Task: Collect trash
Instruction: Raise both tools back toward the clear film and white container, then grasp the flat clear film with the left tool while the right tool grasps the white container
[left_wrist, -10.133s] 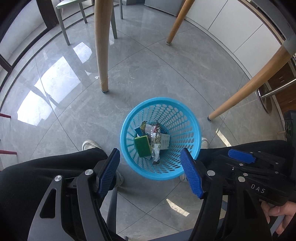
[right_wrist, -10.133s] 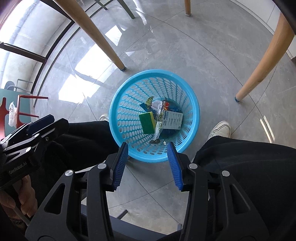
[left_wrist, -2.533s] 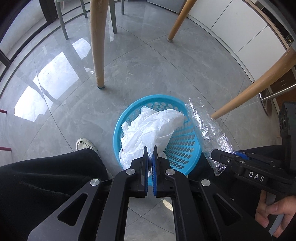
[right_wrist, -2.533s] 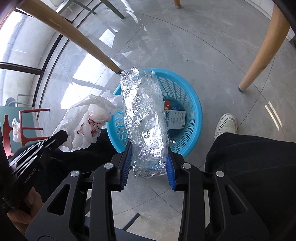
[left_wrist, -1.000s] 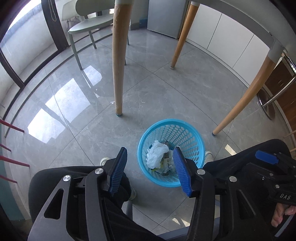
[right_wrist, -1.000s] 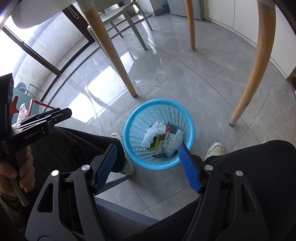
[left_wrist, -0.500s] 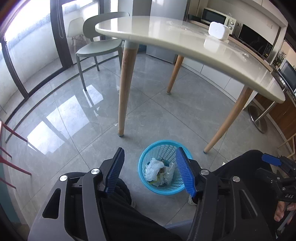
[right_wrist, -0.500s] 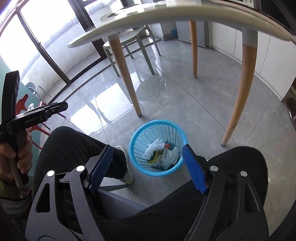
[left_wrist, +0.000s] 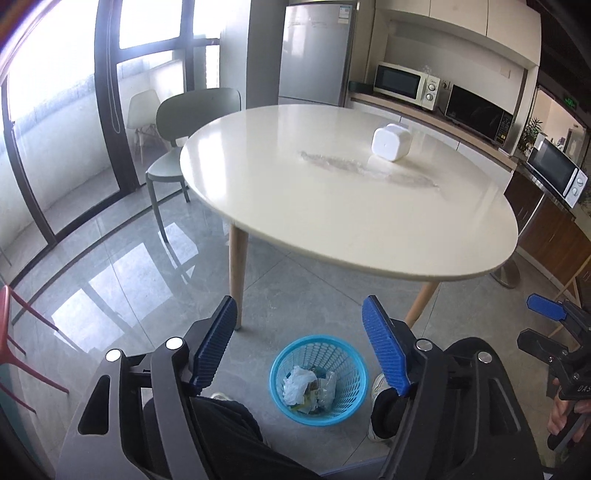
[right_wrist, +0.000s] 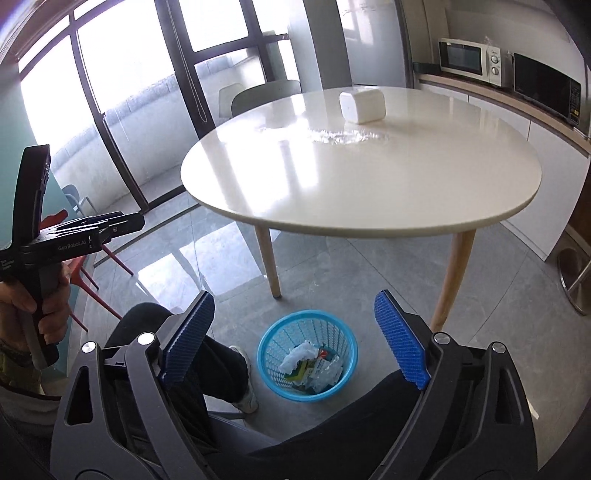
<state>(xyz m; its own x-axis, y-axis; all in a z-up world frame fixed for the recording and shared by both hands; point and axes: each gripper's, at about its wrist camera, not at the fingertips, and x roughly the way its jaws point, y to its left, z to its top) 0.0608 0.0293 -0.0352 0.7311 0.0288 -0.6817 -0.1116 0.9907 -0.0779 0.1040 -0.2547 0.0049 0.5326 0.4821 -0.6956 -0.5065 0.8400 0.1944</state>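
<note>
A blue mesh basket (left_wrist: 347, 406) stands on the floor below the table, also in the right wrist view (right_wrist: 343, 339). It holds a crumpled white bag (left_wrist: 297, 382), clear wrap (right_wrist: 328, 373) and other trash. A strip of clear plastic wrap (left_wrist: 365, 170) lies on the round white table (left_wrist: 332, 229), also in the right wrist view (right_wrist: 332, 136). My left gripper (left_wrist: 301, 345) is open and empty, high above the basket. My right gripper (right_wrist: 295, 338) is open and empty too.
A white box (left_wrist: 390, 142) sits on the table beyond the wrap. A green chair (left_wrist: 192, 118) stands at the table's far left. Red chair legs (left_wrist: 22, 332) are at the left. Microwaves (left_wrist: 404, 85) line the counter behind. My legs are beside the basket.
Both grippers dropped the white bag and the clear wrap into the basket and opened. Both have since risen and tilted up, bringing the tabletop into view.
</note>
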